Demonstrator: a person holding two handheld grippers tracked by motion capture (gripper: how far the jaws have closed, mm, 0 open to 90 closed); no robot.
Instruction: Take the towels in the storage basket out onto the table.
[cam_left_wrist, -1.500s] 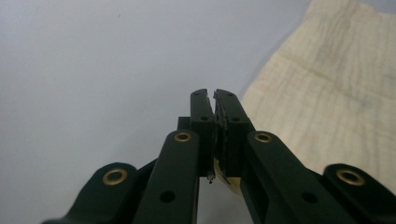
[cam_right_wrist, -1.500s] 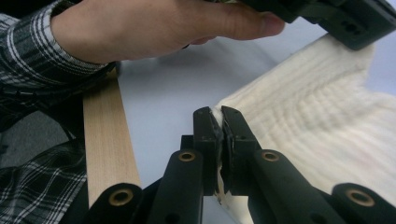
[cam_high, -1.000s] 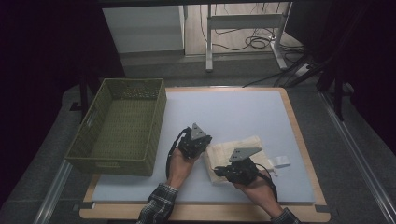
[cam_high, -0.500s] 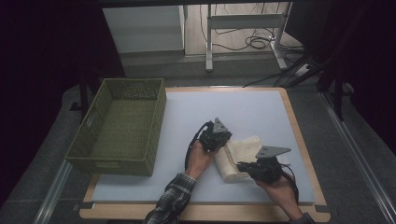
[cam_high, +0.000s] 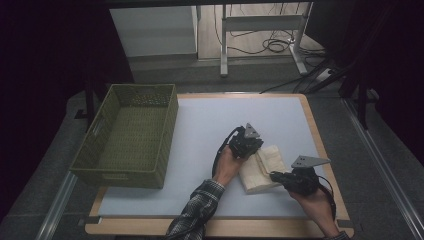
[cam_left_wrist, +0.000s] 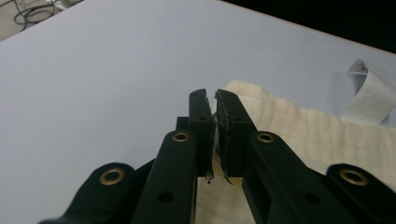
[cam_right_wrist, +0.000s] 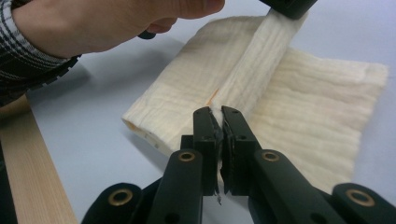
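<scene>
A cream ribbed cloth (cam_high: 257, 174) lies folded on the pale blue table top (cam_high: 200, 125), right of centre. My left gripper (cam_high: 255, 152) sits at the cloth's far edge, and in the left gripper view its jaws (cam_left_wrist: 215, 97) are shut on a thin edge of the cloth (cam_left_wrist: 299, 130). My right gripper (cam_high: 274, 176) is at the cloth's near right side. In the right gripper view it (cam_right_wrist: 221, 113) is shut on a raised ridge of the cloth (cam_right_wrist: 317, 107), which runs up to the left gripper (cam_right_wrist: 287, 5).
An empty green woven basket (cam_high: 120, 172) stands on the left part of the table. A white label (cam_left_wrist: 369, 91) sticks out past the cloth. The table's wooden rim (cam_high: 320, 145) runs close to the right hand. Table legs and cables lie on the floor beyond.
Both hands have moved to the right across the table with the cloth in them. The cloth now lies farther right and in a narrower fold.
</scene>
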